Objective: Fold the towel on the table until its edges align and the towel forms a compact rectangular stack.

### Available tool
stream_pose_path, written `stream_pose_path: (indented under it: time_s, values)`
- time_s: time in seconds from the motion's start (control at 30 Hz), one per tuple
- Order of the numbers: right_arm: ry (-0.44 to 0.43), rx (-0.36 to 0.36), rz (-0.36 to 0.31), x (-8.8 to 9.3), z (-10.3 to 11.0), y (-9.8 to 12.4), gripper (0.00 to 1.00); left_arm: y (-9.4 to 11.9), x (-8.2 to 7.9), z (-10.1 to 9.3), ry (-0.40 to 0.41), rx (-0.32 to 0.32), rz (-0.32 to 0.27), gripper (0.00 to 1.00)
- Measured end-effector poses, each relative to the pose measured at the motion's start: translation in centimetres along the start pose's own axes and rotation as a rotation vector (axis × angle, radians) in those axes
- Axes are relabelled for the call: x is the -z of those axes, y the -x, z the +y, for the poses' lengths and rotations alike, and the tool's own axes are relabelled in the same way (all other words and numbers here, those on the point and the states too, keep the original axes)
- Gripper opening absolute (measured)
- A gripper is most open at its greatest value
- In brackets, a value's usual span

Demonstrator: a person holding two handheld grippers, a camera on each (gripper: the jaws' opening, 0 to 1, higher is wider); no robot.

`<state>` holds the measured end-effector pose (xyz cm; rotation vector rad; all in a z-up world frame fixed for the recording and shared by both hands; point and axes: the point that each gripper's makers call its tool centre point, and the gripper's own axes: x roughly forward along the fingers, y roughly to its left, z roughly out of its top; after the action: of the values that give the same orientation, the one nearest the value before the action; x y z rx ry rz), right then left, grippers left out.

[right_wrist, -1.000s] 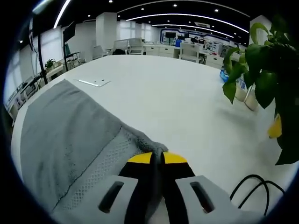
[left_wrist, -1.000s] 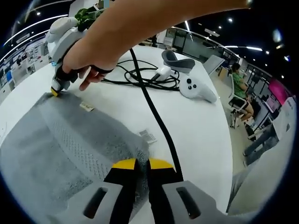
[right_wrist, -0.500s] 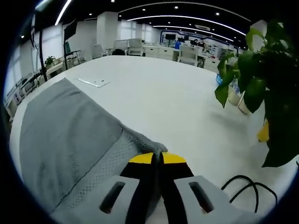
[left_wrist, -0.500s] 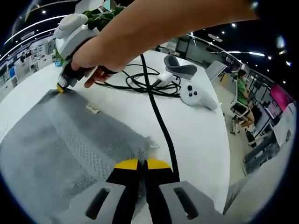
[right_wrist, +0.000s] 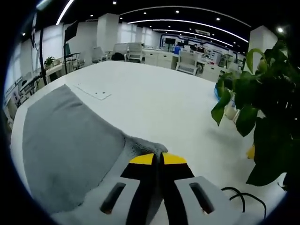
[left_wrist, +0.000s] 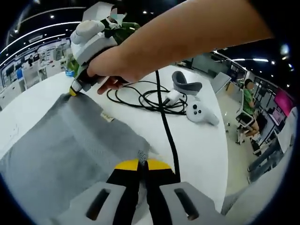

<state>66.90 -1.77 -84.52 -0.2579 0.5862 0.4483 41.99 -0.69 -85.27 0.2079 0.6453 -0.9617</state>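
Grey towel (left_wrist: 70,150) corners hidden inside left gripper (left_wrist: 142,165), right gripper (right_wrist: 158,160).

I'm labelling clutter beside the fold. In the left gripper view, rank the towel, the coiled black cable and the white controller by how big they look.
1. towel, though nearest the camera.
2. coiled black cable.
3. white controller.

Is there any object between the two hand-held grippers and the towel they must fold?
No. The left hand-held gripper and right hand-held gripper each already pinch a corner of the towel; the cables lie beside it.
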Motion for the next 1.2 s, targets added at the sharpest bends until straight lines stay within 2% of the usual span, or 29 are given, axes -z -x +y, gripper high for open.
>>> stream_pose_path:
  time_s: [0.23, 0.27, 0.3, 0.33, 0.43, 0.5, 0.67, 0.9, 1.13, 1.2]
  values:
    - [0.006, 0.004, -0.019, -2.3, 0.7, 1.0, 0.02, 2.3, -1.1, 1.2, -0.015, -0.031, -0.030, 0.03]
    - [-0.008, 0.007, -0.024, -2.5, 0.7, 1.2, 0.02, 2.8, -1.2, 1.3, -0.016, -0.033, -0.033, 0.03]
    - [-0.073, 0.011, -0.035, -2.8, 0.8, 1.3, 0.02, 3.0, -1.3, 1.4, -0.017, -0.035, -0.036, 0.03]
    - [-0.086, 0.012, -0.037, -2.9, 0.8, 1.4, 0.02, 3.5, -1.4, 1.6, -0.020, -0.040, -0.041, 0.03]
    - [-0.069, 0.020, -0.034, -3.5, 1.0, 1.8, 0.02, 4.5, -1.3, 1.8, -0.029, -0.039, -0.039, 0.03]
    - [-0.058, 0.022, -0.036, -4.2, 1.4, 2.1, 0.02, 5.3, -1.3, 2.0, -0.061, -0.048, -0.036, 0.03]
    - [-0.049, 0.024, -0.055, -6.1, 2.2, 2.7, 0.02, 6.9, -1.5, 2.7, -0.072, -0.066, -0.048, 0.03]
    - [-0.033, 0.018, -0.082, -8.7, 3.9, 3.9, 0.02, 9.8, -2.6, 4.1, -0.048, -0.094, -0.099, 0.03]
    - [-0.054, 0.013, -0.097, -10.8, 5.2, 4.7, 0.02, 12.8, -2.8, 5.5, -0.061, -0.129, -0.121, 0.03]
    - [-0.055, 0.010, -0.097, -11.4, 5.7, 4.8, 0.02, 13.7, -3.0, 5.9, -0.038, -0.133, -0.143, 0.03]
